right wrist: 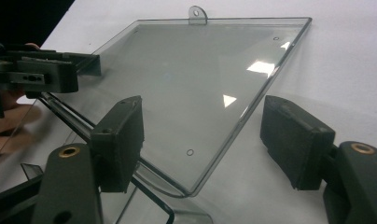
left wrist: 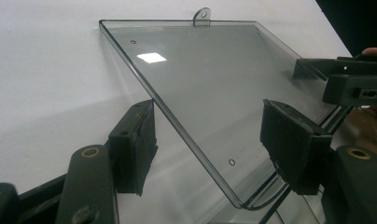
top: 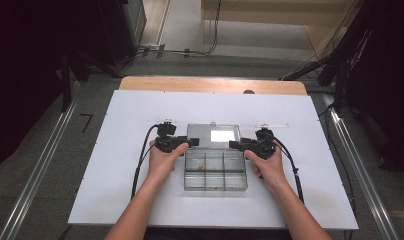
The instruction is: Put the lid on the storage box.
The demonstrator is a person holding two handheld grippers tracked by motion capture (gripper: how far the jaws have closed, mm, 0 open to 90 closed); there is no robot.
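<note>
A clear plastic compartment box (top: 215,176) sits on the white table top (top: 115,165), its clear lid (top: 212,134) swung up at the far side. My left gripper (top: 190,143) is at the lid's left edge and my right gripper (top: 235,145) at its right edge. In the left gripper view the lid (left wrist: 214,79) edge runs between the left gripper (left wrist: 210,144) pads, which stand apart from it on one side. In the right gripper view the lid (right wrist: 200,70) edge likewise lies between the open right gripper (right wrist: 207,140) pads. A small reddish item (top: 202,166) lies in one compartment.
The white top rests on a wooden table (top: 212,85). Cables (top: 140,160) trail from both grippers along the forearms. Metal rails (top: 40,170) run along the floor on both sides, and dark equipment (top: 370,60) stands at the far right.
</note>
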